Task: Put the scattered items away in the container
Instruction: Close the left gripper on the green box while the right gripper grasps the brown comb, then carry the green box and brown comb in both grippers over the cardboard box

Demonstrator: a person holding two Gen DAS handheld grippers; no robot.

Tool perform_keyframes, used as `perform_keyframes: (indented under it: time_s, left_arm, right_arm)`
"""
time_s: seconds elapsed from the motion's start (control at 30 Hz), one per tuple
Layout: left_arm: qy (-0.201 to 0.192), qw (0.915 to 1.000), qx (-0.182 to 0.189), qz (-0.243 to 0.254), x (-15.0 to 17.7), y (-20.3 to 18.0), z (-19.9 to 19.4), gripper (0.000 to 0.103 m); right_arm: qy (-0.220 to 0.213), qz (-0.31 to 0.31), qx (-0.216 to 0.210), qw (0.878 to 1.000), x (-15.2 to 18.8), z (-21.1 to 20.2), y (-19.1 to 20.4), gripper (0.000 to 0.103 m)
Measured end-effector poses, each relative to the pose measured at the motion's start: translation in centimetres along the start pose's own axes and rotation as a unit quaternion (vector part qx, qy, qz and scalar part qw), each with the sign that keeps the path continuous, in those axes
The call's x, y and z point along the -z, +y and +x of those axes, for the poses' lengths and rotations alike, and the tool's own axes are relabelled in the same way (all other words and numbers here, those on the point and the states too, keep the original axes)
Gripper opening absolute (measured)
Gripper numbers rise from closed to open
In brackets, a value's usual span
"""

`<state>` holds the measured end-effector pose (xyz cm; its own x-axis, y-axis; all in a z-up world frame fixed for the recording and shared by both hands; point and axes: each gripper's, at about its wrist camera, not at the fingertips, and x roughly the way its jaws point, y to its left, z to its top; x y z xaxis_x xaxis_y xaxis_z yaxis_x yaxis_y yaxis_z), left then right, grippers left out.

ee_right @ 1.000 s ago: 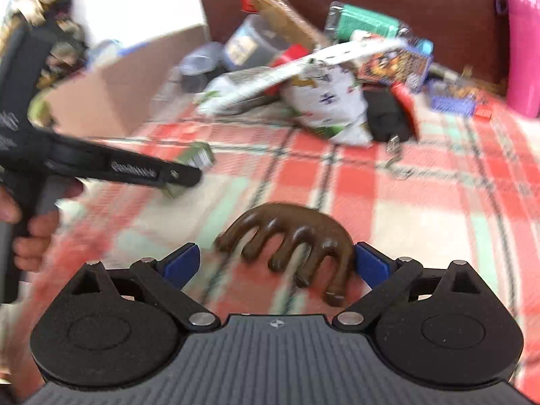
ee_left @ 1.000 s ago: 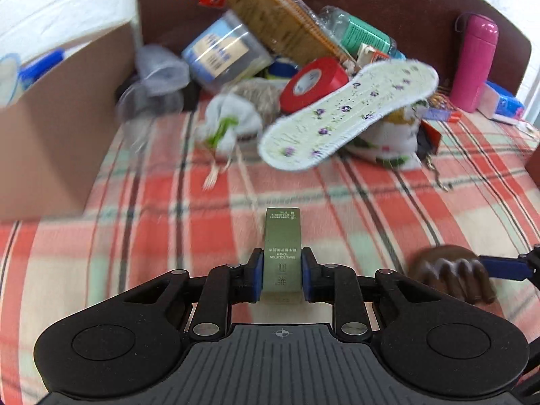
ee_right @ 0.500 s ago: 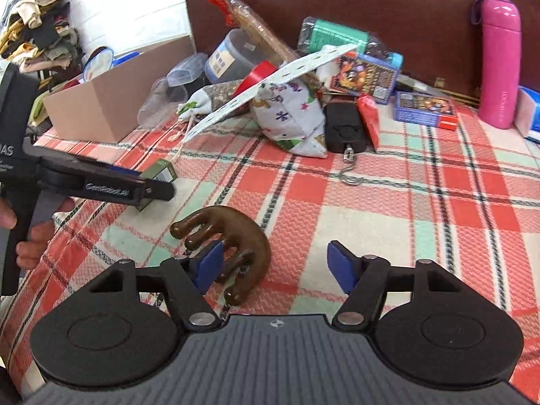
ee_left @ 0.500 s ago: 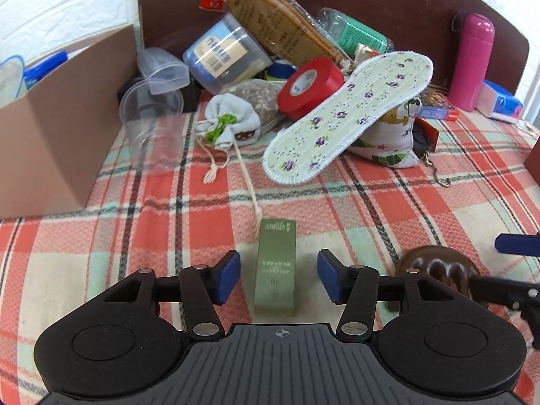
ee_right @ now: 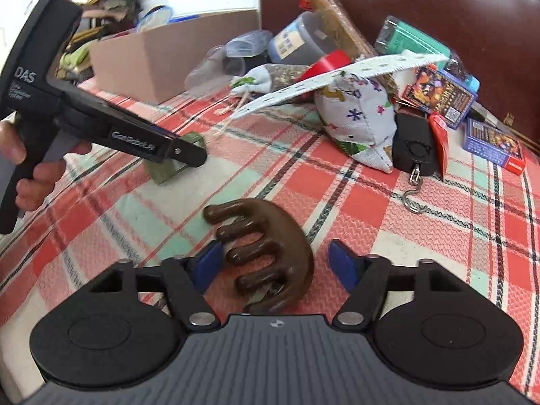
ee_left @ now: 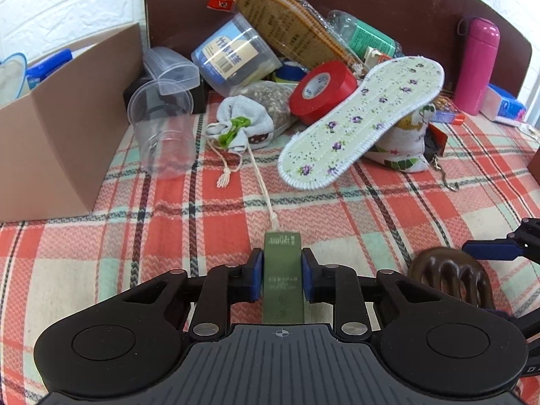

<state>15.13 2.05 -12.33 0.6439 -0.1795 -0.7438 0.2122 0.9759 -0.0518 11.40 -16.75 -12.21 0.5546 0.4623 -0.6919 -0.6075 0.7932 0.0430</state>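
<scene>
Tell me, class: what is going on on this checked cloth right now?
A person is tidying clutter toward the cardboard box, a gripper in each hand. The left gripper is closing on a green box, its pads against both sides. The right gripper straddles a brown comb lying on the cloth; its left pad is at the teeth, its right pad clear. Neither item is in the cardboard box yet.

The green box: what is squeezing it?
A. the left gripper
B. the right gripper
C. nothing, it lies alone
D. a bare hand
A: the left gripper has a blue pad against each side of the green box, its jaws closing on it, down on the checked cloth.
</scene>
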Motion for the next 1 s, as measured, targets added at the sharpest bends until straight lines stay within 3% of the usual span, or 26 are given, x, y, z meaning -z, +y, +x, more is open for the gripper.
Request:
perform_keyframes:
  time_s: [0.07,0.2,0.23,0.27,0.3,0.37,0.7,1.0]
  left_arm:
    - [-0.003,1.0000,-0.003,0.006,0.2,-0.3,0.0,0.050]
    - [-0.005,0.9998,-0.009,0.016,0.0,-0.9,0.3,0.048]
    - [-0.005,0.9998,-0.010,0.016,-0.1,-0.9,0.4,0.046]
    - [-0.005,0.9998,-0.012,0.016,-0.1,-0.9,0.5,0.031]
    - [-0.006,0.9997,-0.016,0.017,-0.2,-0.9,0.6,0.024]
    - [-0.006,0.9997,-0.020,0.015,-0.2,-0.8,0.6,0.019]
    - [0.006,1.0000,0.000,0.001,1.7,0.4,-2.6,0.019]
    - [-0.017,0.9998,-0.004,-0.006,2.9,2.1,-6.3,0.019]
  right_arm:
    - [0.003,-0.010,-0.003,1.000,0.2,-0.3,0.4,0.070]
    - [-0.002,-0.005,0.000,1.000,0.2,0.0,0.5,0.070]
    - [-0.003,-0.002,0.003,1.000,0.1,0.2,0.6,0.070]
    - [-0.004,0.001,0.006,1.000,0.0,0.4,0.7,0.068]
    - [-0.003,0.006,0.014,1.000,-0.2,0.6,0.8,0.066]
    - [-0.001,0.004,0.028,1.000,-0.3,0.4,1.6,0.059]
    - [-0.006,0.054,0.031,0.998,-0.1,-1.1,2.2,0.059]
    - [-0.027,0.040,0.010,0.999,-1.9,-1.9,4.3,0.059]
